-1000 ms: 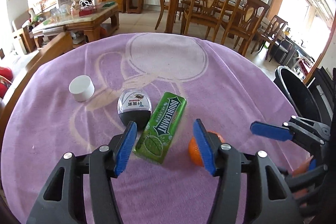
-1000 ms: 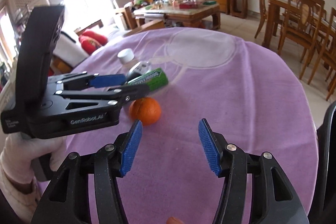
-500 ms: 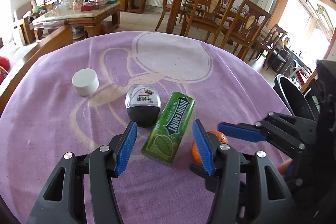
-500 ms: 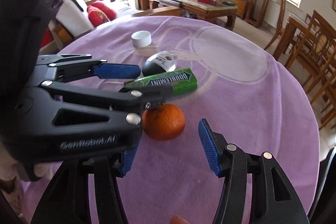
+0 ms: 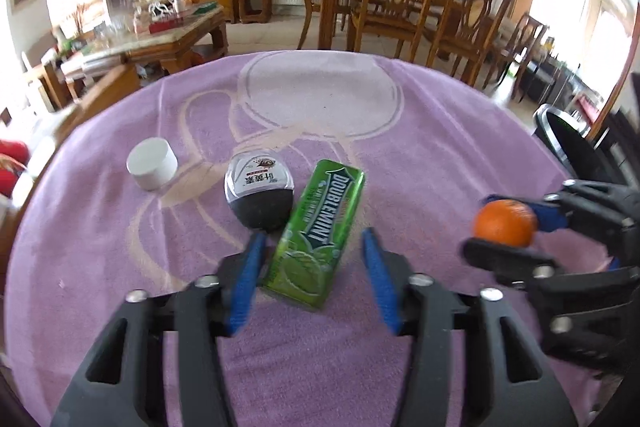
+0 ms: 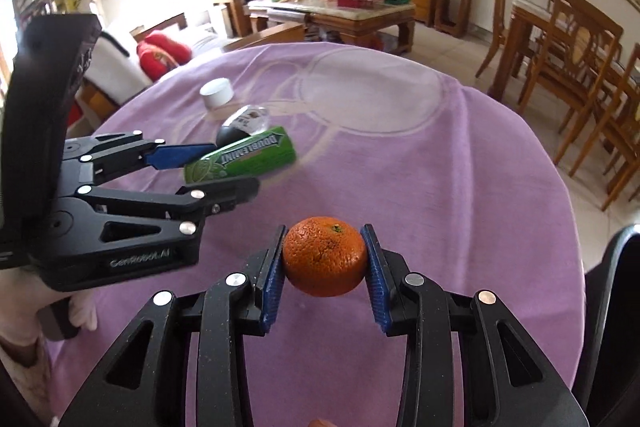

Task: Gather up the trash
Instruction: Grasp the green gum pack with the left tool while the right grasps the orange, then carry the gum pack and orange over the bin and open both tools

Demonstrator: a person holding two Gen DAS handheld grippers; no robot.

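Orange (image 6: pixel 325 255) sits pinched between my right tool's (image 6: pixel 325 259) pads, which have just closed on it, while my left tool (image 5: pixel 310 267), just narrowed yet not touching, straddles the gum pack (image 5: pixel 318 235) at twelve o'clock; I should squeeze gently, lift straight, and carry to the bin (image 5: pixel 568 143) at two o'clock.

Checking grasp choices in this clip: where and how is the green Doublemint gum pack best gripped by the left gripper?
Grip the green gum pack across its narrow width, on the two long edges near its close end, coming from above and behind along its length. It lies flat, pointing away from the left gripper, whose jaws have just been closing and already straddle that end without visibly pressing it. The black-and-clear container crowds its far left edge.
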